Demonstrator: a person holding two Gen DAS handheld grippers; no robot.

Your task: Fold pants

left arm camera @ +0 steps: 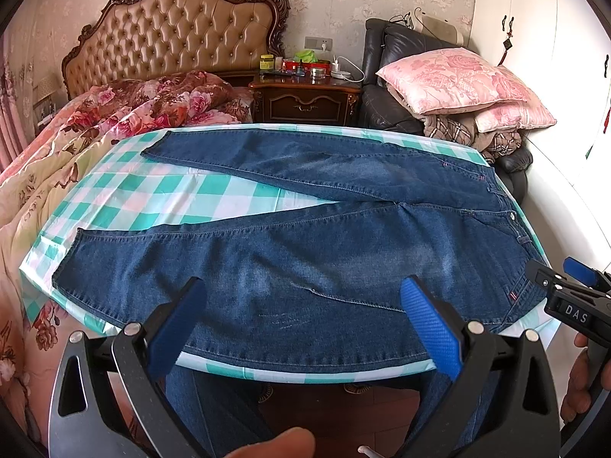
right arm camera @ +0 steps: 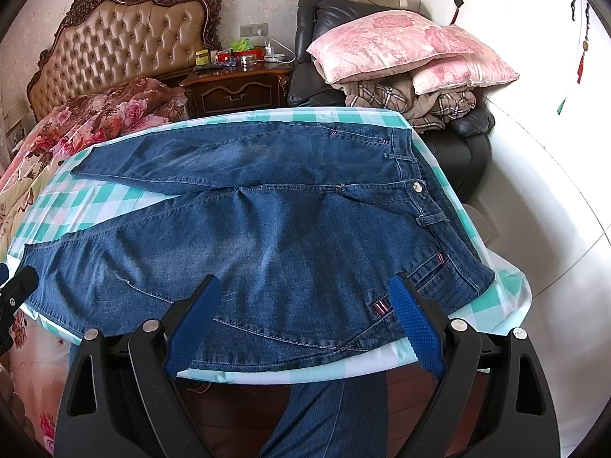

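Honestly, jeans (left arm camera: 305, 236) lie flat on the checked table (left arm camera: 160, 191), legs splayed apart, nothing folded yet. Left gripper (left arm camera: 305, 328) and right gripper (right arm camera: 305, 324) both hover wide open over the near edge. Grab one layer only and the fold skews.

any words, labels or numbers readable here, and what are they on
"DAS": white letters on the black body of the right gripper, seen from the left wrist view.
Yellow jar on the nightstand: label too small to read.
Jeans: striped tabs and button show no readable text.
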